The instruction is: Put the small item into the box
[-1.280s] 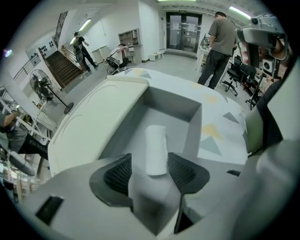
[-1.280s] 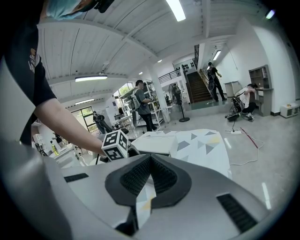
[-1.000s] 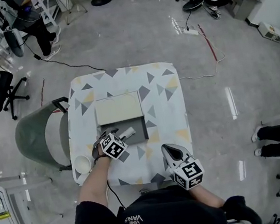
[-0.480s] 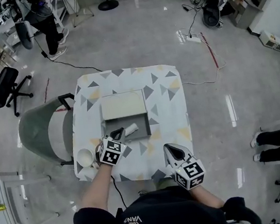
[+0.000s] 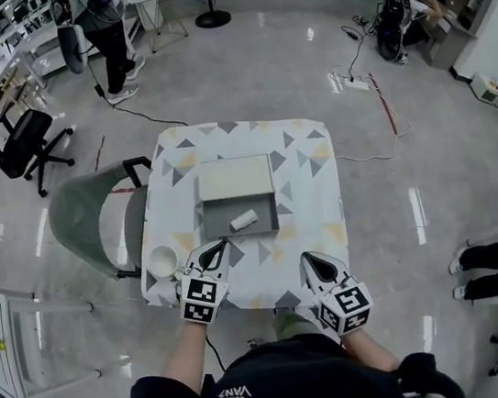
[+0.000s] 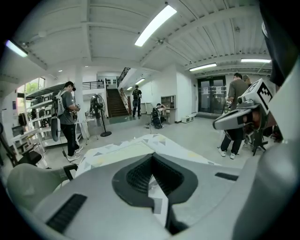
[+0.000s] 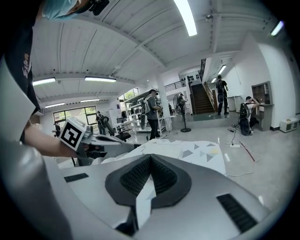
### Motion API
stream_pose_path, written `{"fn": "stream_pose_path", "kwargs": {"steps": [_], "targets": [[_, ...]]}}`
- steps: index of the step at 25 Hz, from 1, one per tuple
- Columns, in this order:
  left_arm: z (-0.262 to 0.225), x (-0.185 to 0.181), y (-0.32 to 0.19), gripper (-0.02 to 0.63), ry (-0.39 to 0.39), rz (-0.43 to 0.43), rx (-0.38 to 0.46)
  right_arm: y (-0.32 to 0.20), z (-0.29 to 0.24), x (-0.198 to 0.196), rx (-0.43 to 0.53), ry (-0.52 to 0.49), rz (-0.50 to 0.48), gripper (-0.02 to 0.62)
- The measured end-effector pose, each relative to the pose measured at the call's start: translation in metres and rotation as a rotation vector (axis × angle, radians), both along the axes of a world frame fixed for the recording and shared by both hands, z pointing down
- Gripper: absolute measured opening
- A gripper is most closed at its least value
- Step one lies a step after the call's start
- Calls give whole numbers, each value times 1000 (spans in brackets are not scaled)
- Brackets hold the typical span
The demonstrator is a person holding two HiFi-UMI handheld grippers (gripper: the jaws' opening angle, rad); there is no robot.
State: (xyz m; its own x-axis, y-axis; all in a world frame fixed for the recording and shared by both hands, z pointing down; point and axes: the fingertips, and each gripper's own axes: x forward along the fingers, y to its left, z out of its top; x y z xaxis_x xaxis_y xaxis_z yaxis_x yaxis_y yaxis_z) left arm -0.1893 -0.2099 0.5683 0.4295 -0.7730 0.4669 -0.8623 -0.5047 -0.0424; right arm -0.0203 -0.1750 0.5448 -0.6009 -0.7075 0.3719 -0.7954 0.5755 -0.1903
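The small white item (image 5: pixel 244 220) lies inside the grey box (image 5: pixel 227 227), whose cream lid (image 5: pixel 234 178) stands open behind it. The box sits mid-table on the triangle-patterned cloth (image 5: pixel 303 190). My left gripper (image 5: pixel 220 246) hovers over the table's near edge, just short of the box, shut with nothing between its jaws. In the left gripper view its jaws (image 6: pixel 152 158) meet over the cloth. My right gripper (image 5: pixel 307 260) is held at the near right edge, also shut and empty. The right gripper view shows its own jaws (image 7: pixel 150 157) together.
A white bowl (image 5: pixel 161 262) stands at the table's near left corner. A green chair (image 5: pixel 96 227) is pushed against the table's left side. People, office chairs and floor cables lie farther off around the room.
My left gripper has pulled back from the box toward the near edge and closed. The small item it held over the box now lies inside it. The right gripper has barely moved.
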Motion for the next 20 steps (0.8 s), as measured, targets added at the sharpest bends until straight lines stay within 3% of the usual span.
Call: {"fn": "stream_pose_path", "kwargs": {"steps": [20], "targets": [[-50, -30, 164, 6, 67, -122, 79, 98, -22, -16, 57, -6, -37, 0]]}}
